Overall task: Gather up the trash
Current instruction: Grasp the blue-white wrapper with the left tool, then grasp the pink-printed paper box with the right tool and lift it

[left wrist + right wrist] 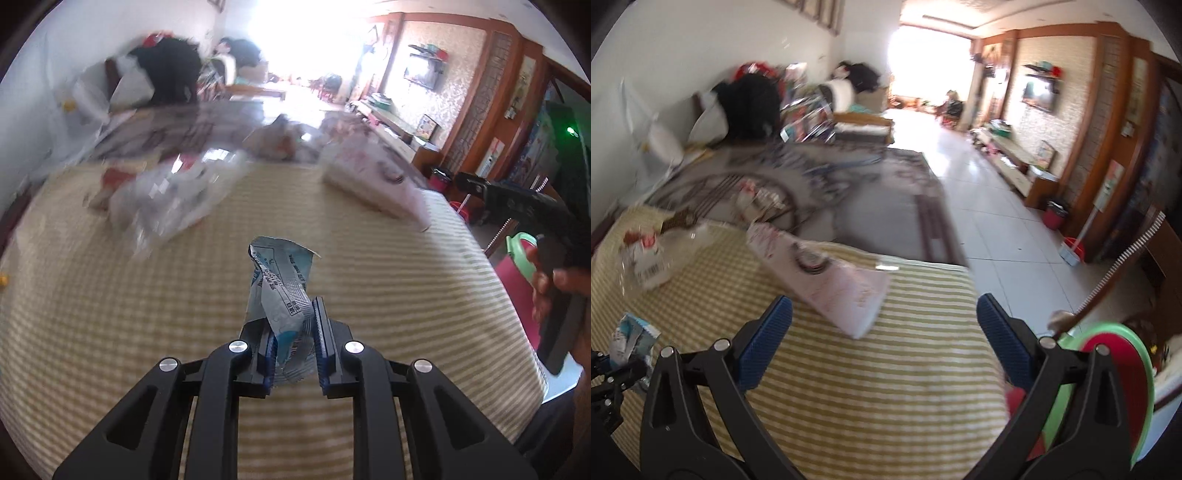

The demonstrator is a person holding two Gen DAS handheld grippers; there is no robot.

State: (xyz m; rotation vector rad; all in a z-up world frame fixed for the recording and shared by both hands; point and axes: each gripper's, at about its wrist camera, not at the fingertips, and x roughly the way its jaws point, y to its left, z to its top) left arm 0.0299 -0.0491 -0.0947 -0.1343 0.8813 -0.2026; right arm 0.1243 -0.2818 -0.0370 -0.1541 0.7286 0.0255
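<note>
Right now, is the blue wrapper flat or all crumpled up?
Crumpled. The wrapper is twisted and creased, sticking up between the left gripper pads, which are shut on it.

**Two wrist views, one striped mat**

My left wrist camera looks steeply down along its jaws, close over the striped mat [369,266], facing the bright window beyond. My right wrist camera sits just right of it, angled likewise. Both share the mat, the pink package [373,177] [831,280] and the crumpled wrapper [280,291] [629,338].
</note>
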